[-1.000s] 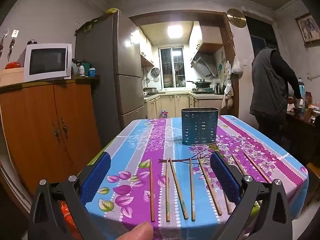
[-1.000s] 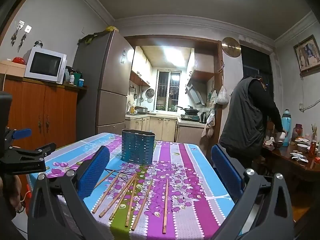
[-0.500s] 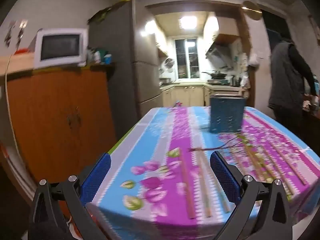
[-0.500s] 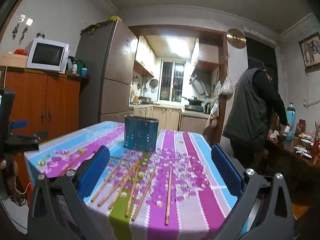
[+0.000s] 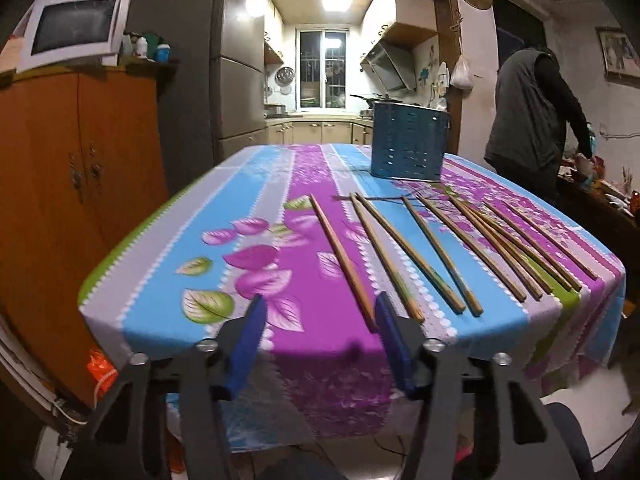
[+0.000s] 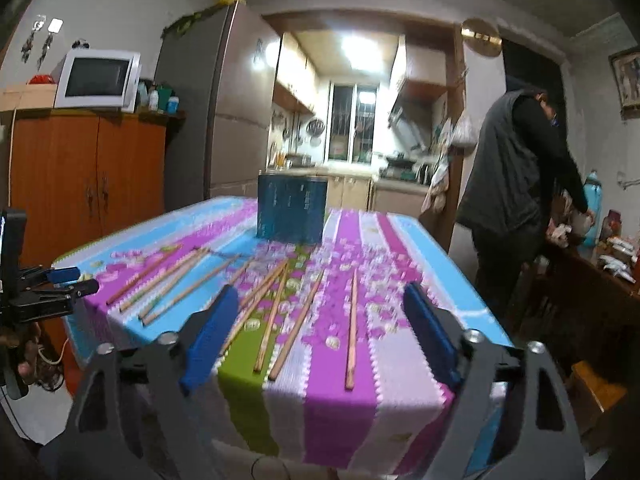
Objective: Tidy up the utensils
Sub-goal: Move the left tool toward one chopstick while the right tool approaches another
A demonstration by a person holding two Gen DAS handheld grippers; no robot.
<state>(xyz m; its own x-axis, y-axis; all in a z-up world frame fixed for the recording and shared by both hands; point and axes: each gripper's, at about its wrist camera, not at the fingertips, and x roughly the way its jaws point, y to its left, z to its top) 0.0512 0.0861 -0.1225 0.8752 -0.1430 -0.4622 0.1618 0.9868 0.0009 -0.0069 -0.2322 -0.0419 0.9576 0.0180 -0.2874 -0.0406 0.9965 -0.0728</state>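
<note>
Several wooden chopsticks [image 5: 424, 248] lie side by side on the floral tablecloth [image 5: 224, 240]; they also show in the right wrist view [image 6: 276, 312]. A blue perforated utensil holder [image 5: 408, 142] stands upright behind them, and it shows in the right wrist view [image 6: 291, 214] too. My left gripper [image 5: 320, 312] is open and empty at the table's front edge, just short of the leftmost chopstick [image 5: 342, 256]. My right gripper [image 6: 320, 304] is open and empty above the front edge, over the right-hand chopsticks. The left gripper shows at the far left of the right wrist view [image 6: 60, 280].
A person in a dark vest [image 5: 532, 108] stands at a side table on the right. A wooden cabinet [image 5: 76, 168] with a microwave [image 5: 72, 32] and a fridge [image 5: 224, 64] stand on the left. The table's front edge drops off just before both grippers.
Both grippers have dropped lower and closer to the table's front edge. The left gripper's fingers have narrowed and it now faces the leftmost chopstick. The right view has swung slightly.
</note>
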